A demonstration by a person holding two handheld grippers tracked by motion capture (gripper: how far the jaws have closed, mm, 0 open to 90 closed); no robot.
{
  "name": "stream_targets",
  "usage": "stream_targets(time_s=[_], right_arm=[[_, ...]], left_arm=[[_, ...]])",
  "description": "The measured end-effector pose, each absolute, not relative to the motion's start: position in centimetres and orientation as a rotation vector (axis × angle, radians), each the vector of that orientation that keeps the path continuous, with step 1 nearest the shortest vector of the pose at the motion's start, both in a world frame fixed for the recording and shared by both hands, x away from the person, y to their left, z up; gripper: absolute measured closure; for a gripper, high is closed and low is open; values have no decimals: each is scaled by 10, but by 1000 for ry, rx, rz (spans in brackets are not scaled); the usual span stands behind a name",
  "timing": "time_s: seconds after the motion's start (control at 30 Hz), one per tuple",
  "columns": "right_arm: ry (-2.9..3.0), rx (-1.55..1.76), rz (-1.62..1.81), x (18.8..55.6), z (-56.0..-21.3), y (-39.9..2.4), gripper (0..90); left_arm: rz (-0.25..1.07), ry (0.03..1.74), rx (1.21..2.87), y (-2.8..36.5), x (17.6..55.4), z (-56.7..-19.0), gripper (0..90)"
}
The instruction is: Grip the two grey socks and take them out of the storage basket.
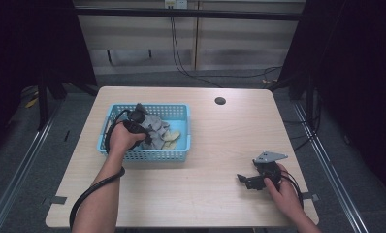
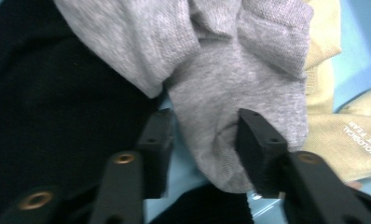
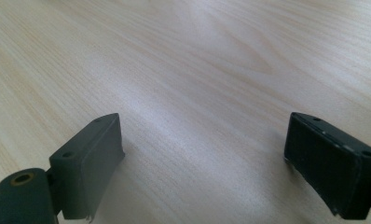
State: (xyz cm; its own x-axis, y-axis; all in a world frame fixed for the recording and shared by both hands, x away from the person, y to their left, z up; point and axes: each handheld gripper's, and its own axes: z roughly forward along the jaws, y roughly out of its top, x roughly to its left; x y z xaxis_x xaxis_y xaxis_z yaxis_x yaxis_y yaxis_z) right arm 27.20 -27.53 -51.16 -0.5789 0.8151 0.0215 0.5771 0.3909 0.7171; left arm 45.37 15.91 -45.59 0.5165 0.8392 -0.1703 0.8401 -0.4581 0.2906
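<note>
Sock (image 2: 230,121), the grey one, sits right between the left gripper (image 2: 200,140) jaws in the blue basket (image 1: 181,154), half-closed, one pad touching; right gripper (image 3: 204,158) wide open.

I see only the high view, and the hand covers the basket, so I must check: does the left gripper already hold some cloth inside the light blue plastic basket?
Observer: Not yet. In the left gripper view, a grey knit sock lies between the jaws of the left gripper. One pad touches it and the other stands a little apart.
Operator: What lies around this sock?
Observer: A black cloth is on one side and a pale yellow sock with printed letters is on the other.
Operator: And the right gripper?
Observer: Its jaws are wide open, with bare light wooden table between them.
</note>
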Motion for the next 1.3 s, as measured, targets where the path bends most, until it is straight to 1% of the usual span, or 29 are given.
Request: stream_targets(time_s=[0.1,0.17,0.23,0.5,0.97,1.3], right_arm=[[2320,1211,996,272,-512,-275,108],[2321,1213,998,272,-512,-275,108],[2320,1211,996,272,-512,-275,108],[2320,1213,997,272,-512,-275,108],[2317,1217,998,272,-512,-275,108],[2317,1215,999,272,-512,-275,108]], left_arm=[[-8,1406,2445,158,454,-456,750],[-23,1423,2434,158,455,-454,834],[-27,1440,2411,159,455,-449,861],[6,1399,2394,158,451,-418,868],[37,1293,2429,153,446,-375,873],[33,1242,2433,150,443,-356,873]])
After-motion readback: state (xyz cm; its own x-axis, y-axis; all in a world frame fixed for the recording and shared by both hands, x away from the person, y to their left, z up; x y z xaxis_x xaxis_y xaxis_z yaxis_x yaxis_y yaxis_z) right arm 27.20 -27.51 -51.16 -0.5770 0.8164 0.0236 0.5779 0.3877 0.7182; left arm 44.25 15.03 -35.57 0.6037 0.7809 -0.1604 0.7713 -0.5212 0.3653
